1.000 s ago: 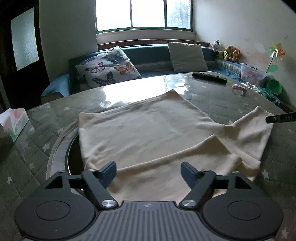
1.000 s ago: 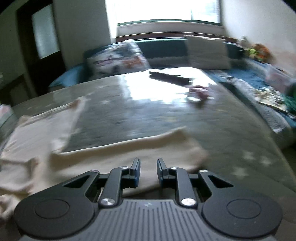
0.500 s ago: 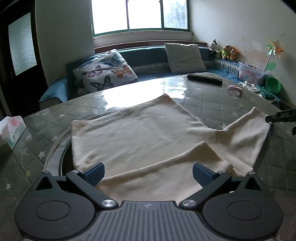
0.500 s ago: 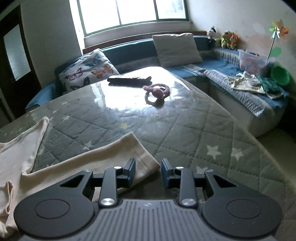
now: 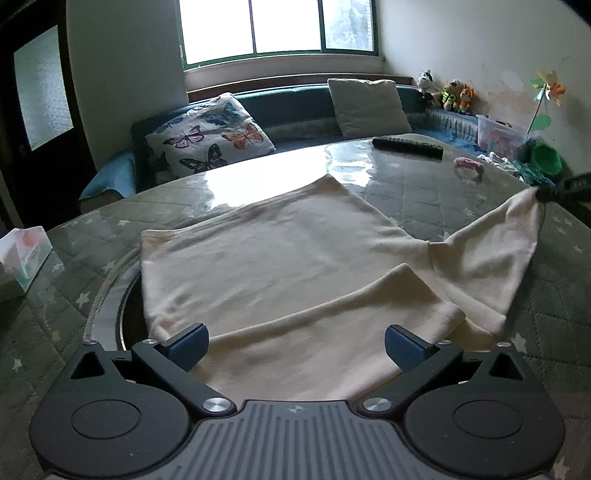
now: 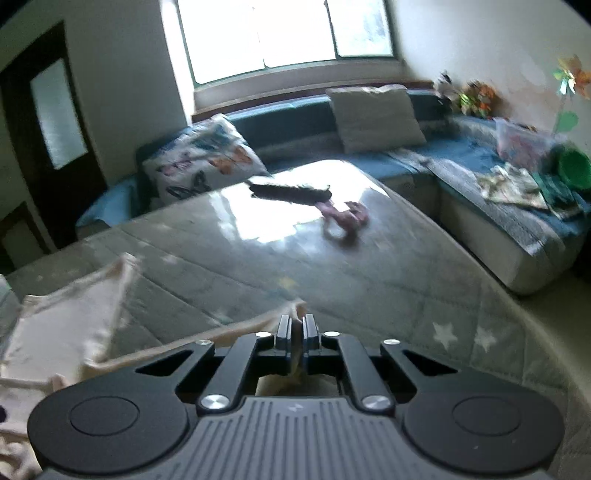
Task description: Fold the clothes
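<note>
— Left wrist view first: where is the garment?
— The cream garment lies spread on the table, which has a grey quilted cover with stars under a glossy sheet. One sleeve is folded across the near part of the body; the other sleeve reaches out to the right

— And the left tool?
— The left tool hovers over the near edge of the garment with its blue-padded fingers spread wide, nothing between them

— What about the right one?
— In the right wrist view the right tool has its fingers pressed together on the cuff end of that outstretched sleeve; a strip of cream cloth shows in the narrow gap. The left view shows the same thing from the side: the sleeve tip is lifted off the table where the dark fingers grip it, and the cloth hangs in a slope back down to the body

— Anything else on the table?
— A black remote control and a small pink item sit on the far side, well apart from the garment. A tissue box stands at the left edge

— And behind?
— A blue sofa with a butterfly pillow and a plain grey cushion under the window. The right view is blurred
</note>
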